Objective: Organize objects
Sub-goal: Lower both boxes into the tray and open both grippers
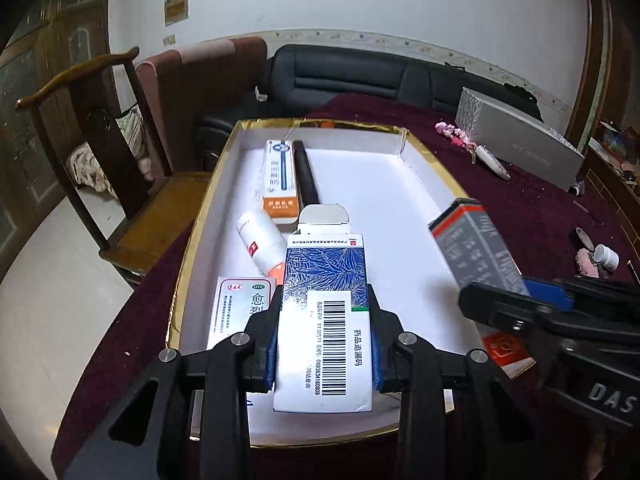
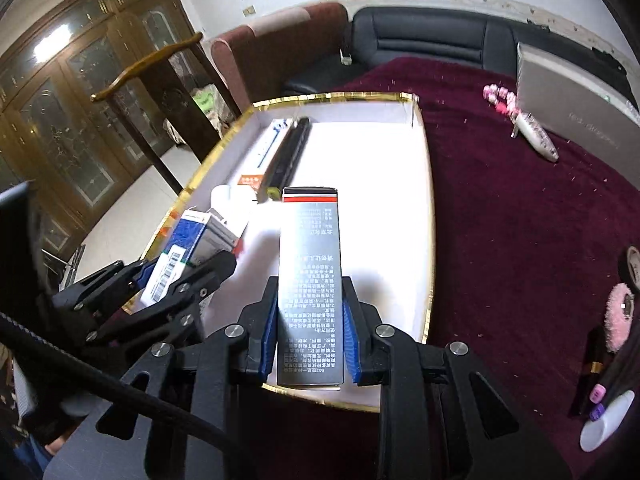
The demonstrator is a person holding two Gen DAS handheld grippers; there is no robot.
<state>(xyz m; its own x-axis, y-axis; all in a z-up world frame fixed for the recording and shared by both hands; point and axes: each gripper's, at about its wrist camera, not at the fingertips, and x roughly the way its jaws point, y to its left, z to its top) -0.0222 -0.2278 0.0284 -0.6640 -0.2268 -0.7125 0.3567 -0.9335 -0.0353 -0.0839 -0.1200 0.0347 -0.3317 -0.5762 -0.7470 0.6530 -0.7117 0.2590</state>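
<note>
A white tray with gold rim [image 1: 432,184] lies on the bench with dark red cloth [image 2: 520,220]. Above the tray, the left tool [image 1: 323,338] grasps a blue-and-white medicine box [image 1: 326,276]. Beside it, the right tool [image 2: 310,336] grasps a grey box [image 2: 310,264].

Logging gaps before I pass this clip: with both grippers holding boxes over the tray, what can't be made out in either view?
- White medicine box, left wrist view: the left gripper and its blue box cover most of it.
- Grey box, right wrist view: print too small to read; the right gripper hides its sides.
- Red item at the tray corner, left wrist view: mostly behind the right gripper.
- Pink puff, right wrist view: cut off by the picture edge.
</note>
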